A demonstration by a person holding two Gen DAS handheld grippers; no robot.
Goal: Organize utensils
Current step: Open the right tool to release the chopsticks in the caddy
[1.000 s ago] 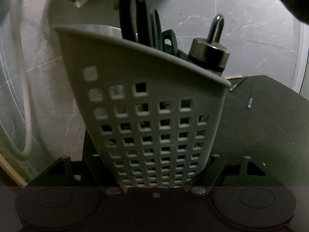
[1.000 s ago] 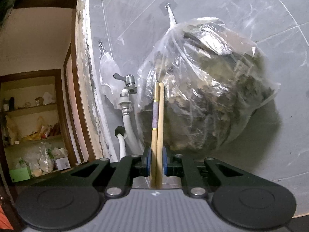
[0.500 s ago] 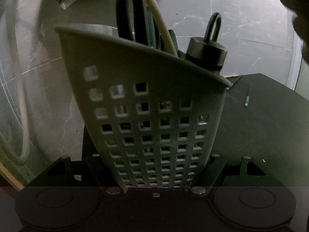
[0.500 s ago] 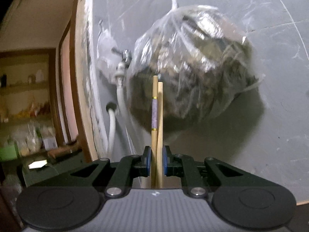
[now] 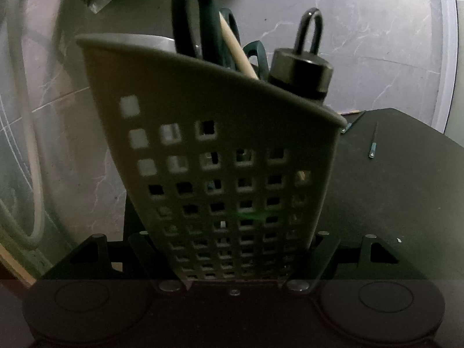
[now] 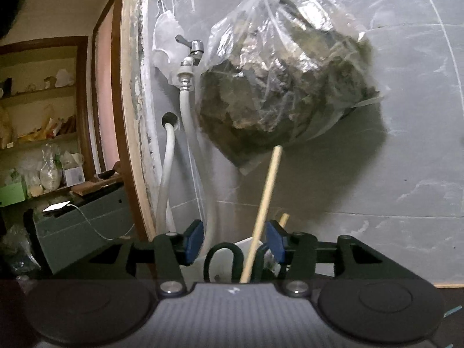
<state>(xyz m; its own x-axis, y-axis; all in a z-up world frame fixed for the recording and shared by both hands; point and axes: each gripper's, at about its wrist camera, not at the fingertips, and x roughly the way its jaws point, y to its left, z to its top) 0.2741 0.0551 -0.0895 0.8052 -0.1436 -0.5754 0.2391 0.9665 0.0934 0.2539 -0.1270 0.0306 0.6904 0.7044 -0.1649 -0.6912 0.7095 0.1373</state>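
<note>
left wrist view sits right against the perforated caddy, angled down over the dark worktop. right wrist view faces the tiled wall nearly level; both share the scissor handles and chopstick.

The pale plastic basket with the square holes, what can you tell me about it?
The pale plastic basket with square holes tapers toward its base, its front wall pierced by rows of square openings. It leans, clamped low down by the left gripper. Inside stand dark-handled scissors, a light wooden chopstick leaning across them, and a dark metal cylinder with a loop. It looks intact.
</note>
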